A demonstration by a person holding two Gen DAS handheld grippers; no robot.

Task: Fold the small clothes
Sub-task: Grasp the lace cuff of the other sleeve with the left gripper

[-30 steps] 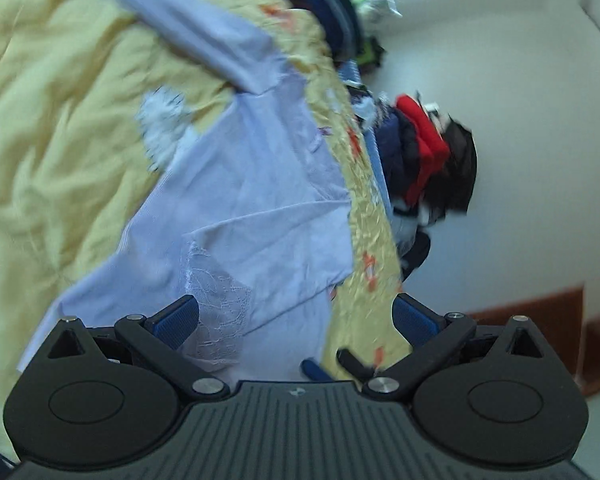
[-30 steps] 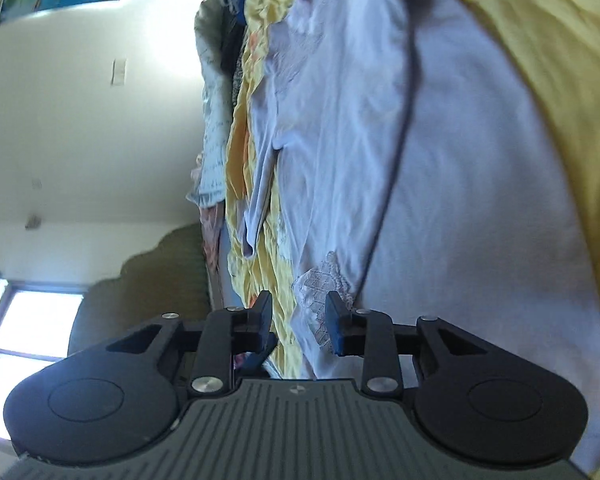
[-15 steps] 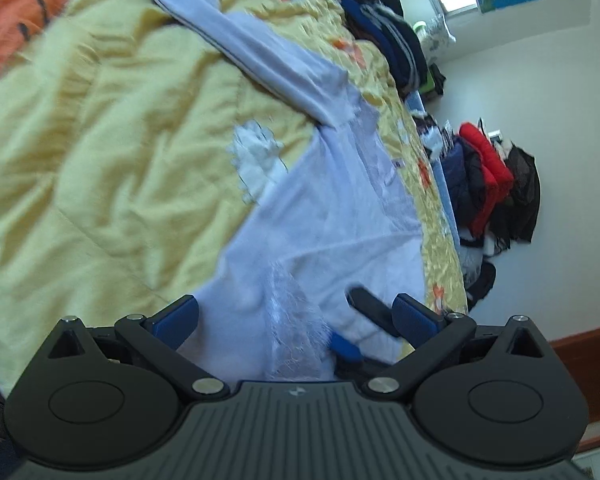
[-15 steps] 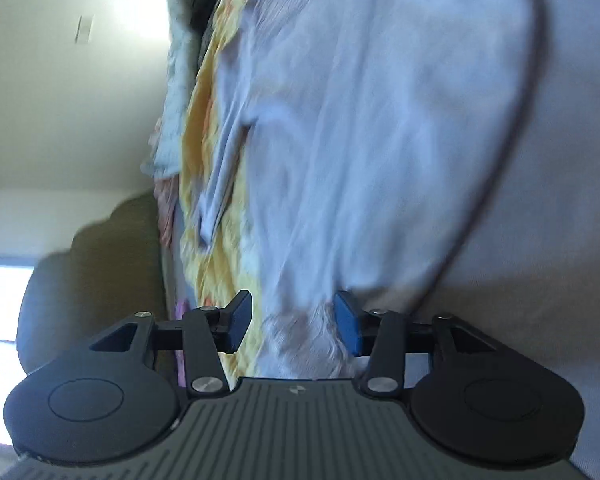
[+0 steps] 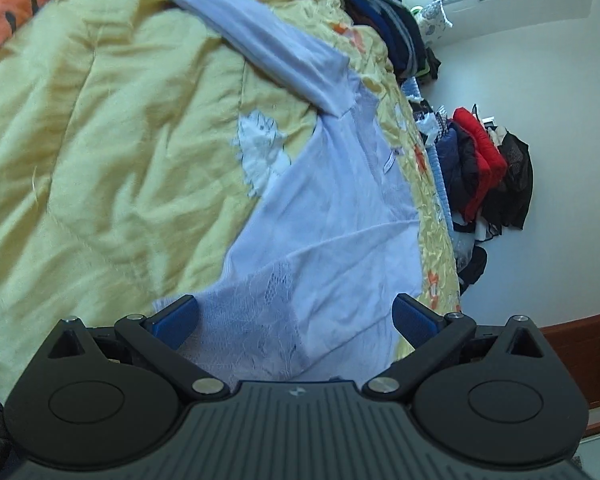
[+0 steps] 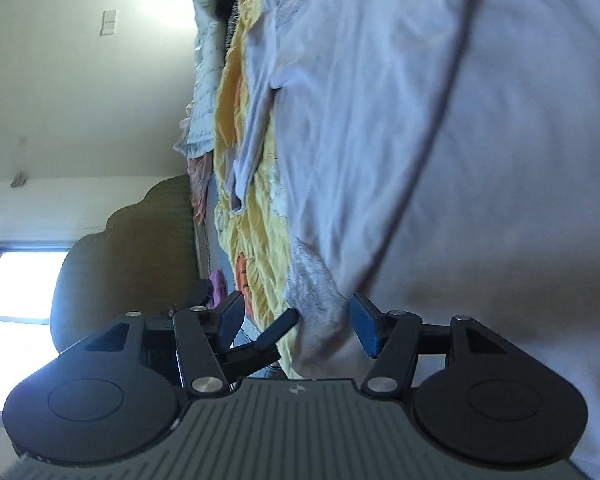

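A pale lavender garment [image 5: 332, 208] with a lace hem [image 5: 268, 296] lies spread on a yellow quilt [image 5: 112, 152], one sleeve [image 5: 260, 36] stretched toward the far side. My left gripper [image 5: 296, 316] is open wide, low over the lace hem, which lies between its fingers untouched. In the right wrist view the same garment [image 6: 440, 140] fills the right side. Its lace corner [image 6: 312, 292] hangs between the jaws of my right gripper [image 6: 298, 322], which are opening, the pads clear of the cloth. A black finger [image 6: 276, 328] of the other gripper shows just left of that corner.
Folded dark clothes [image 5: 388, 20] are stacked at the quilt's far edge. A heap of red and dark clothes [image 5: 480, 168] lies against the white wall, with a wooden frame [image 5: 572, 344] below it. The right wrist view shows a dark headboard [image 6: 132, 248] and a bright window [image 6: 16, 284].
The right gripper's jaws went from nearly shut at the lace corner to well apart, and it moved closer along the garment. The left gripper stayed open; the other gripper's finger left its view.
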